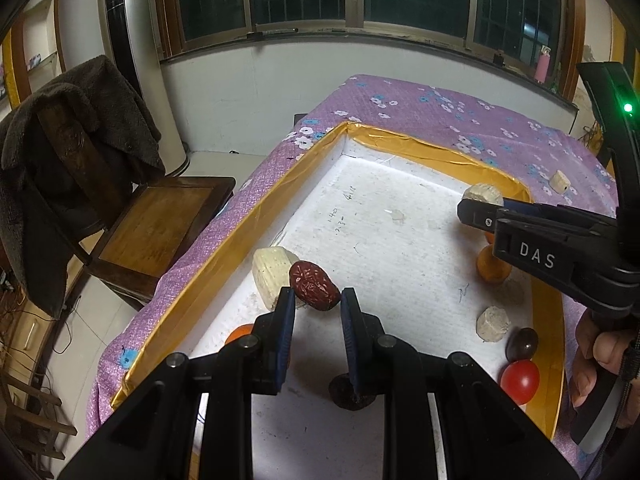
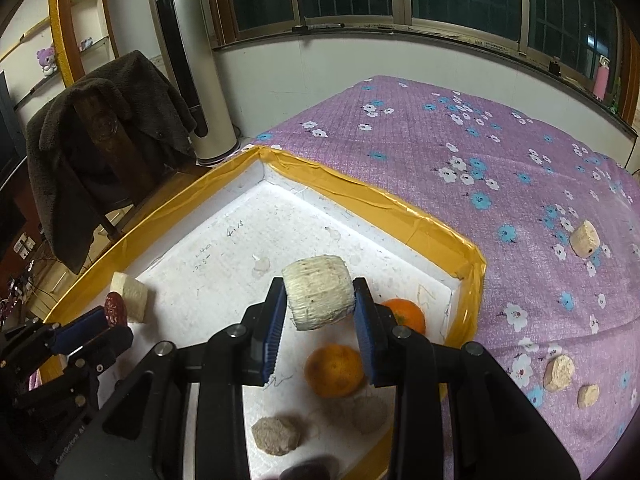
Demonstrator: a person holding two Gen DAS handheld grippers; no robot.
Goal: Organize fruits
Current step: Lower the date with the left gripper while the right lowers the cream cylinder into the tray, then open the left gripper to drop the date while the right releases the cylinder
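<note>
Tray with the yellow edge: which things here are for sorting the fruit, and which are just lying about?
For the job: tray, red date in the left claw, pale chunk in the right claw, orange, cherry tomato.
Just lying about: coat, chair, tall fan, pink bottle.

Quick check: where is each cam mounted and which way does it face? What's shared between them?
Left wrist: sits on the left tool, angled down across the foam tray toward the windows; its fingers frame a red date, not visibly clamped; the right tool and a hand show at right.
Right wrist: sits on the right tool, angled down at the tray's far corner; clamped on a pale corn-cob chunk; the left tool shows lower left.
Shared: tray, date, chunk, oranges, purple floral cloth, draped chair, windows.
</note>
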